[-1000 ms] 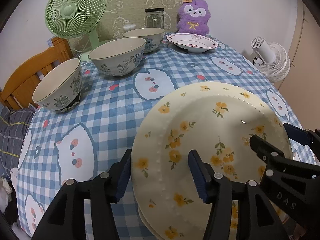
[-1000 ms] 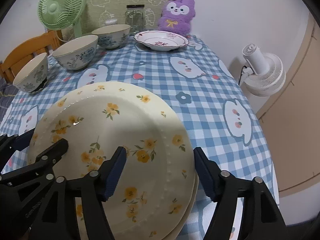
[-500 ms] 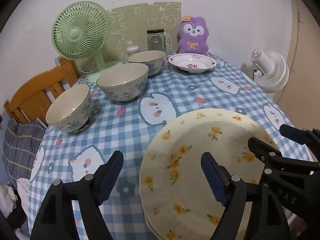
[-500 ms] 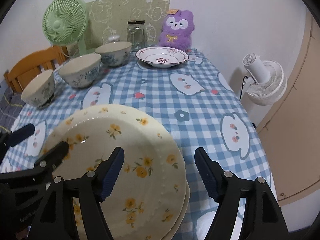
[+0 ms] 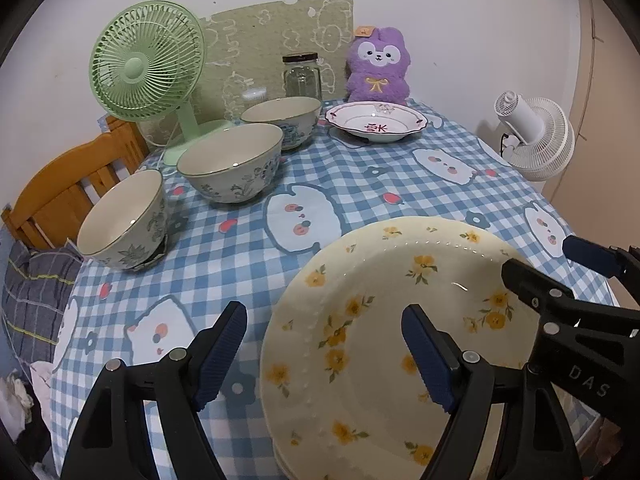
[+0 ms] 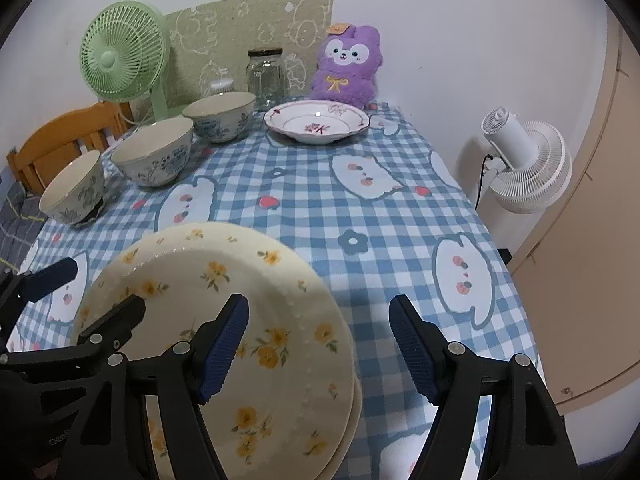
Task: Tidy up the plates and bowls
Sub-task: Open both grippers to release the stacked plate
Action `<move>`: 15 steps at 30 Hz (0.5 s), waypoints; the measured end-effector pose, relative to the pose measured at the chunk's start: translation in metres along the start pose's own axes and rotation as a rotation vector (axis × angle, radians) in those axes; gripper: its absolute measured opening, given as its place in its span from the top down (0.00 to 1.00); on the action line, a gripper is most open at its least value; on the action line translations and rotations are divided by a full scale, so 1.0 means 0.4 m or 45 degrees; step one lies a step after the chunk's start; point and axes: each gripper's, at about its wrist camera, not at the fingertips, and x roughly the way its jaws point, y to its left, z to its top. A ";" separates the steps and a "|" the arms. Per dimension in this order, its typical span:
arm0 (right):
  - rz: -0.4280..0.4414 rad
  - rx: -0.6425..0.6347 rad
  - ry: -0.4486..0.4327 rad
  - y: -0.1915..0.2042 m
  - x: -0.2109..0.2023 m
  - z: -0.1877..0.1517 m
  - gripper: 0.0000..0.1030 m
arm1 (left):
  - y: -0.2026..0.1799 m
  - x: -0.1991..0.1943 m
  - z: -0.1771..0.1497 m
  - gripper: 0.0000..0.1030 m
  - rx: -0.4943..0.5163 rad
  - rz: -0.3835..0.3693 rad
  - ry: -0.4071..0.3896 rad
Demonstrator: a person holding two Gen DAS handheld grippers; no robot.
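The left gripper [image 5: 324, 354] and the right gripper [image 6: 318, 344] are both hovering with jaws spread wide, gripping nothing, over opposite sides of the stacked yellow-flowered plates [image 5: 384, 344] that are lying at the near edge of the tabletop [image 6: 320, 200]. Three bowls [image 5: 230, 166] are sitting in a row along the left side, and a red-patterned dish [image 6: 316, 122] is resting at the far end beside a jar [image 6: 266, 78].

Green fan [image 5: 146, 56], glass jar [image 5: 302, 76] and purple plush [image 5: 378, 70] stand at the checked bench's [image 5: 360, 184] far edge; white fan [image 5: 534, 136] alongside.
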 end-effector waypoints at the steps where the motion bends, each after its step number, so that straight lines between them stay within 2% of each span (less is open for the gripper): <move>1: 0.001 0.001 -0.006 -0.002 0.002 0.002 0.27 | -0.003 0.006 0.003 0.23 0.006 0.000 0.004; 7: 0.050 -0.019 -0.016 0.004 0.023 0.022 0.28 | -0.013 0.043 0.012 0.30 0.027 -0.006 0.037; 15: 0.121 -0.033 0.025 0.025 0.073 0.049 0.41 | -0.009 0.078 0.036 0.39 0.022 0.000 0.043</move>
